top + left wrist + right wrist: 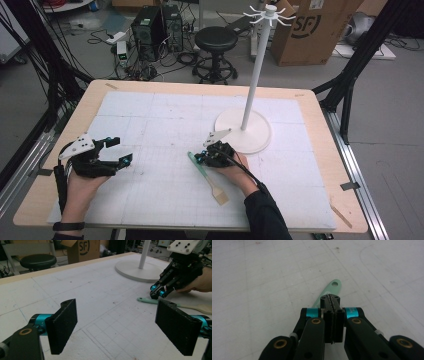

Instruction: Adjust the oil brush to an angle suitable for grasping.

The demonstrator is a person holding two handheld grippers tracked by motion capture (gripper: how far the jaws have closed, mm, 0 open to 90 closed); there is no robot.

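Observation:
A spatula (207,179) with a mint-green handle and a pale wooden blade lies flat on the white gridded mat, just right of its middle. My right gripper (200,158) hovers over the handle's far end, its jaws pressed together with nothing between them. In the right gripper view the gripper (331,300) is shut, and the handle's tip (333,287), with its hanging hole, pokes out beyond it. My left gripper (120,150) rests at the mat's left side, jaws wide apart and empty. The left gripper view looks between its pads (62,327) toward the right gripper (157,291) and the spatula (147,300).
A white stand with a round base (243,131) and a tall pole topped by hooks (270,15) rises just behind my right hand. Beyond the table's far edge are a black stool (216,40), computer towers (155,30) and a cardboard box (310,30).

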